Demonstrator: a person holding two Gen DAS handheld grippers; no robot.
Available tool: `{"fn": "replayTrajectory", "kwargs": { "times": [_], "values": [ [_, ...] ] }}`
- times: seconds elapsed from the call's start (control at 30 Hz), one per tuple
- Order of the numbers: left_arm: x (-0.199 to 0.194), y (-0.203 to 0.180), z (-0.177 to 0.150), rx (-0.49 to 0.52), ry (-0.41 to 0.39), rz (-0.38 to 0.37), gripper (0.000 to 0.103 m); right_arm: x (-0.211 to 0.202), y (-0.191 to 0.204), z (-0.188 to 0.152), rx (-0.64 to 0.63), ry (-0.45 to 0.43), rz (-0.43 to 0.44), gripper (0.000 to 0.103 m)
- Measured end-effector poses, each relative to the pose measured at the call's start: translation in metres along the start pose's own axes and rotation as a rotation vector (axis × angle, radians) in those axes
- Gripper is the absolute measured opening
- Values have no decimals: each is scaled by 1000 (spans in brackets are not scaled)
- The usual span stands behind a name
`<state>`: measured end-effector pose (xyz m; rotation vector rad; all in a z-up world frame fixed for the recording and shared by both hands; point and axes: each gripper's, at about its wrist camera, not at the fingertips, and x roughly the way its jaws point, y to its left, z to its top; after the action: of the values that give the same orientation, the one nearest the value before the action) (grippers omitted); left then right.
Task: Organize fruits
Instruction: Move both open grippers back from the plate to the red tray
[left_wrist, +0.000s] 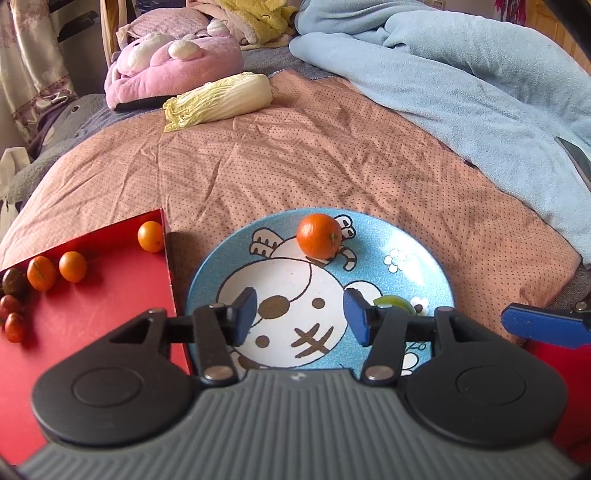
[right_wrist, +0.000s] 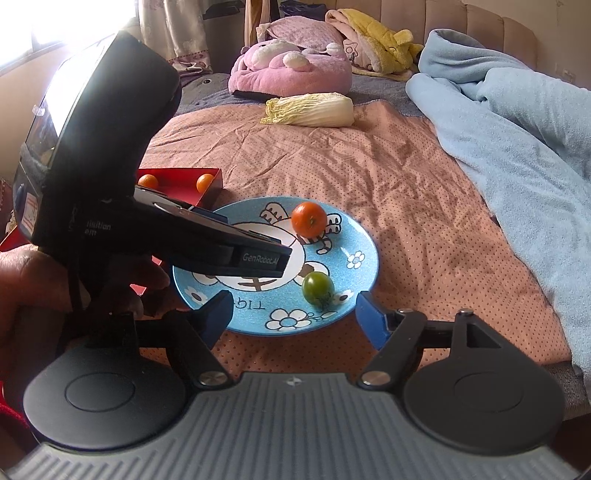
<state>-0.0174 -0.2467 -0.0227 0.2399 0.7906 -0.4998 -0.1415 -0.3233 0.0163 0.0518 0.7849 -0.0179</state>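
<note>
1. A bed with a pink dotted cover (left_wrist: 295, 166) serves as the work surface.
2. A blue plate (right_wrist: 365, 258) holds an orange fruit (right_wrist: 309, 219) and a green fruit (right_wrist: 317, 288).
3. More fruit waits in a red tray (left_wrist: 92, 325).
4. The left gripper (left_wrist: 299, 317) and right gripper (right_wrist: 293, 314) hover over the plate, jaws apart and empty, probably ready to pick.

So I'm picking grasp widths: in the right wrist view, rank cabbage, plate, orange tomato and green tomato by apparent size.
1. plate
2. cabbage, though farther away
3. orange tomato and green tomato: about alike

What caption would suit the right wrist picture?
Open right tongs hover before a cartoon plate holding an orange tomato and a green tomato.
</note>
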Motion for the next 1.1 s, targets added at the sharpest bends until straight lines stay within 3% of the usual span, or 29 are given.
{"fn": "replayTrajectory", "kwargs": {
  "times": [0.5,0.6,1.1],
  "values": [
    [-27,4,-3,7,-45,12,57,0,8,3,-11,-5,5,78],
    [-29,8,-4,-15,-38,3,57,0,10,4,-11,-13,7,89],
    [-42,36,-11,-74,-35,17,57,3,26,11,-39,-17,31,89]
  ]
}}
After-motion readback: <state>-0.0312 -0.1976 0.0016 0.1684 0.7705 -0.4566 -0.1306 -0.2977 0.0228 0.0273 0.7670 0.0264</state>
